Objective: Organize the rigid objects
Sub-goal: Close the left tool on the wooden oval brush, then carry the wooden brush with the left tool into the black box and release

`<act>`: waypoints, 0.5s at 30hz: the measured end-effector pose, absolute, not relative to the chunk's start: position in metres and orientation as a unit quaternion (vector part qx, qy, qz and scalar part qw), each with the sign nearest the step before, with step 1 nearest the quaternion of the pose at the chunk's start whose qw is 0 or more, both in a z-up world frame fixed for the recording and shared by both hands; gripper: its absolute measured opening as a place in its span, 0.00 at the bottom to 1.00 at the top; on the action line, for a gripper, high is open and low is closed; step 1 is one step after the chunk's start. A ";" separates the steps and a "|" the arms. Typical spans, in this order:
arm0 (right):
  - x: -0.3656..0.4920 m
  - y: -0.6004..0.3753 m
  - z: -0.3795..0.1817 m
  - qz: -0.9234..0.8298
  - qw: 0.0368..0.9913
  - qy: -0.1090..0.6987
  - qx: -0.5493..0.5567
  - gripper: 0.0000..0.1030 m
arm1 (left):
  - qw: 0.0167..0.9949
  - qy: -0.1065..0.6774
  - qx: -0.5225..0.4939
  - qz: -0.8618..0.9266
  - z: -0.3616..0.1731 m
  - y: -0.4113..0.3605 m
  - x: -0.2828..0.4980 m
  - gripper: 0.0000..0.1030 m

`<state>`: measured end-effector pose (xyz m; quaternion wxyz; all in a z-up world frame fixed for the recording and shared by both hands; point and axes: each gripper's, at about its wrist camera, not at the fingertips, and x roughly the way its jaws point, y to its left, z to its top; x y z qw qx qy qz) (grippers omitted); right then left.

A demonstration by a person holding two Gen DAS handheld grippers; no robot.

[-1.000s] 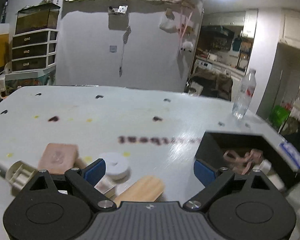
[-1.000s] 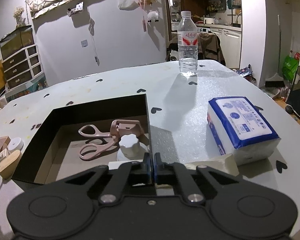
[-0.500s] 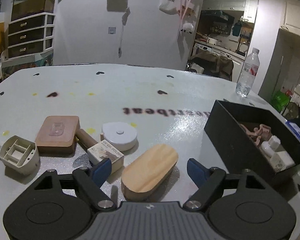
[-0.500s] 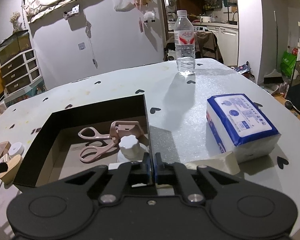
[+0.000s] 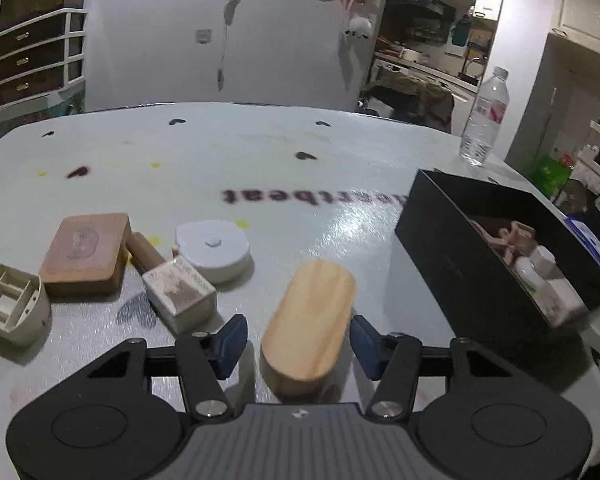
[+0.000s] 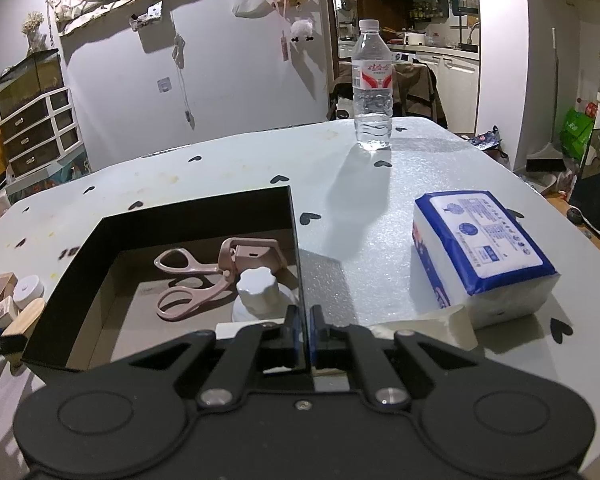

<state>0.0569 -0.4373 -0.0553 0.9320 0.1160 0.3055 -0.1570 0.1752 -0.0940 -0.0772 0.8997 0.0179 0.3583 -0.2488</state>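
Printed upside down on the table: "beat", rest blurred. Oval, pale-grained wooden block lying between the blue pads of the left gripper, jaws closing with a small gap either side. Only visible from the right wrist: right gripper pinching the black box wall, blue-and-white tissue pack beside it, pink scissors inside.
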 end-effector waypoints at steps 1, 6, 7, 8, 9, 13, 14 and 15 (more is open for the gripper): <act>0.057 -0.437 -0.055 -0.157 0.932 0.305 0.117 0.06 | 0.901 0.355 0.021 -0.250 -0.077 -0.096 0.177 0.55; 0.058 -0.438 -0.057 -0.156 0.931 0.308 0.117 0.06 | 0.899 0.352 0.047 -0.257 -0.076 -0.108 0.185 0.55; 0.059 -0.437 -0.057 -0.156 0.931 0.309 0.117 0.07 | 0.897 0.353 0.054 -0.260 -0.077 -0.111 0.186 0.55; 0.059 -0.437 -0.057 -0.157 0.931 0.309 0.117 0.07 | 0.895 0.355 0.061 -0.264 -0.078 -0.113 0.185 0.50; 0.059 -0.437 -0.057 -0.156 0.931 0.309 0.116 0.07 | 0.893 0.357 0.068 -0.264 -0.078 -0.115 0.185 0.47; 0.059 -0.437 -0.057 -0.156 0.931 0.309 0.116 0.06 | 0.892 0.367 0.055 -0.259 -0.077 -0.115 0.183 0.43; 0.059 -0.437 -0.057 -0.156 0.931 0.309 0.117 0.06 | 0.890 0.373 0.041 -0.257 -0.077 -0.113 0.184 0.42; 0.059 -0.437 -0.057 -0.155 0.931 0.310 0.116 0.06 | 0.888 0.380 0.023 -0.257 -0.076 -0.110 0.185 0.42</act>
